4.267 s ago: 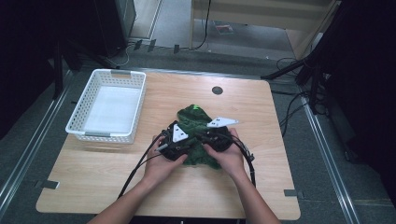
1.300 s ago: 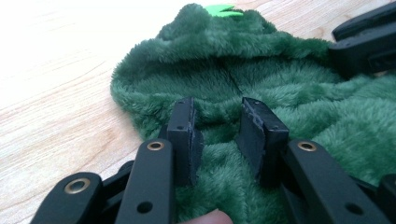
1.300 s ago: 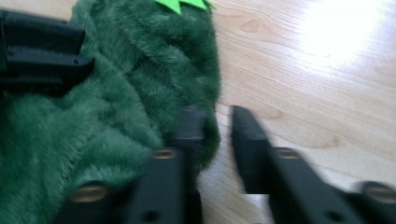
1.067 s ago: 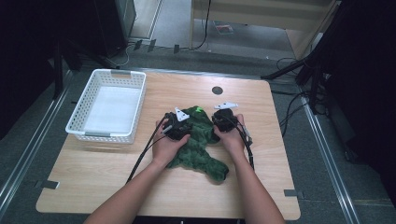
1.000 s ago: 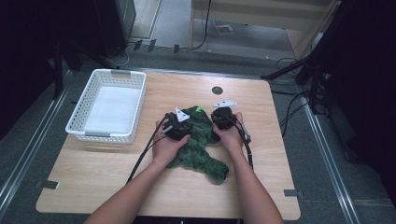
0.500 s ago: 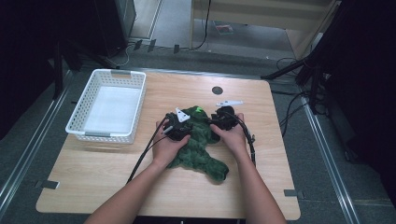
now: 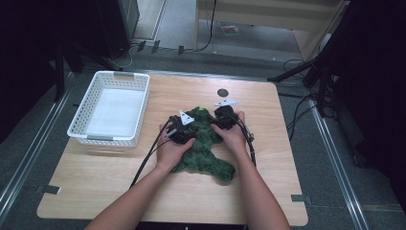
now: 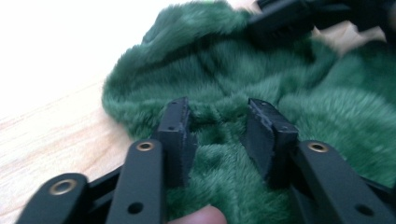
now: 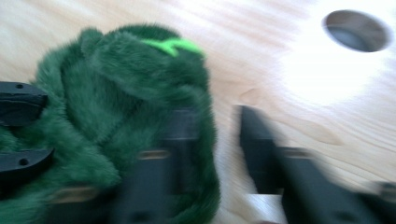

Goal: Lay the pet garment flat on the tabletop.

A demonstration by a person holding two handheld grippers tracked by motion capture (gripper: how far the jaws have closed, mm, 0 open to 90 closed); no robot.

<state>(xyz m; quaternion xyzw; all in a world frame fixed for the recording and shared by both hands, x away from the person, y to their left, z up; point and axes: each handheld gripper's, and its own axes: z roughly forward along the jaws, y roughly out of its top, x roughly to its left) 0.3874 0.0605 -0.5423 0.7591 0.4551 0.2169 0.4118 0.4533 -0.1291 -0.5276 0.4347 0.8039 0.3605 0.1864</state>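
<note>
Currently the green plush cloth (image 7: 203,146) lies bunched in the middle of the table (image 7: 95,184), well apart from the white basket (image 7: 111,109) at the left, which holds nothing visible. The left hand-held gripper (image 8: 218,122) has its jaws spread and pressed down into the pile, with fabric between them but not pinched. The right hand-held gripper (image 9: 217,140) is also spread, one jaw against the cloth's edge, the other over bare wood; this view is blurred. Judgement: the work is at an early stage. No grasp is made on either side, and the cloth remains crumpled, neither folded nor moved to the basket.
</note>
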